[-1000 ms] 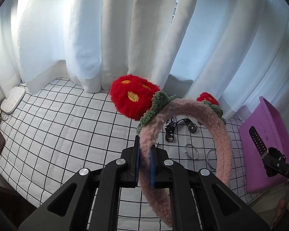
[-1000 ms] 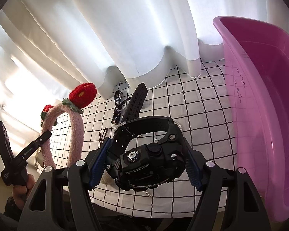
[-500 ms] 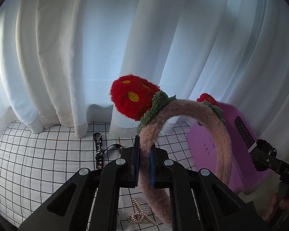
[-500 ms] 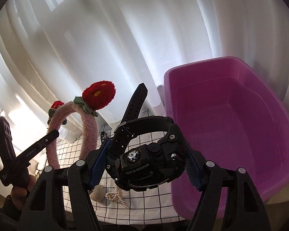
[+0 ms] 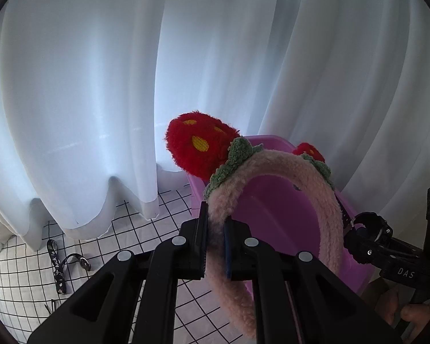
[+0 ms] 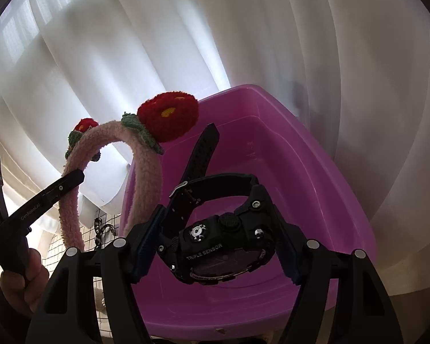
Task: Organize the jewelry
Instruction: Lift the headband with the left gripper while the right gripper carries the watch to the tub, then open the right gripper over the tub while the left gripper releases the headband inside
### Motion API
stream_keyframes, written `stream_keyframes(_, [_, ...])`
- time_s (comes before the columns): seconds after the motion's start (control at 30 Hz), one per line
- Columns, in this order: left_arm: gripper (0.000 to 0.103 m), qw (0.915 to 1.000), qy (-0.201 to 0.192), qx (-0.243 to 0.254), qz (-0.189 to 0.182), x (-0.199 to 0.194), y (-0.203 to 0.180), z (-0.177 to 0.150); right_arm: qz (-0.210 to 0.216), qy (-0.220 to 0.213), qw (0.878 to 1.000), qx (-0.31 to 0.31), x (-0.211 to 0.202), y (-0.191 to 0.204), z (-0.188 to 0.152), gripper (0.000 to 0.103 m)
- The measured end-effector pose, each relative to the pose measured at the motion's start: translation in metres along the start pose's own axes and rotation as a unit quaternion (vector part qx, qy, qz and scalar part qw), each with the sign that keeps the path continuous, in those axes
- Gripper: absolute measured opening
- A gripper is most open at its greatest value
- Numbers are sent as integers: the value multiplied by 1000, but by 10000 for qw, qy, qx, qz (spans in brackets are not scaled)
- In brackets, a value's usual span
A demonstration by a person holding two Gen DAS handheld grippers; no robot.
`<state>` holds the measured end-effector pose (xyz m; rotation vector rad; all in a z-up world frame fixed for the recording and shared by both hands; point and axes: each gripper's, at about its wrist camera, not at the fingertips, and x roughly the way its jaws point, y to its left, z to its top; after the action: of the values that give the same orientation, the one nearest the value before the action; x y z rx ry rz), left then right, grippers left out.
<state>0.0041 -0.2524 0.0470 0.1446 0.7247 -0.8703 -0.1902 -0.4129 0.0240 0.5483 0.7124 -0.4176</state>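
My left gripper [image 5: 216, 229] is shut on a fluffy pink headband [image 5: 326, 209] with red strawberry pompoms, held upright in the air in front of a purple plastic bin [image 5: 275, 200]. In the right wrist view the headband [image 6: 146, 177] hangs at the bin's left rim. My right gripper [image 6: 215, 229] is shut on a chunky black wristwatch [image 6: 223, 243], gripped by its case, strap sticking up, above the open purple bin [image 6: 315, 177]. The watch [image 5: 369, 232] also shows at the right edge of the left wrist view.
White curtains [image 5: 129, 86] hang close behind the bin. A checked white cloth [image 5: 120, 229] covers the surface to the left, with a black lanyard strap [image 5: 57, 266] lying on it. A person's hand [image 6: 23, 281] holds the left gripper's handle.
Both grippers have swung to the right, from over the checked cloth to the purple bin, carrying the headband and the watch. The bin now fills the right wrist view.
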Motion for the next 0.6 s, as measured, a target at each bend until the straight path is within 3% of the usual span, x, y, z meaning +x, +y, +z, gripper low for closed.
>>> stream_keyframes(0.2, [9, 9994, 270, 198, 82, 44, -31, 10, -184, 196, 9996, -72, 26, -16, 2, 68])
stream_keyframes(0.4, [12, 9974, 669, 254, 120, 82, -33, 5, -249, 408, 9988, -94, 40, -25, 4, 69])
stream_keyframes(0.57, [33, 9959, 846, 218, 218, 95, -35, -1, -409, 489, 9975, -303, 49, -21, 6, 69])
stream_keyframes(0.6, [45, 9961, 799, 249, 265, 93, -37, -2, -426, 482, 9974, -334, 49, -23, 6, 69])
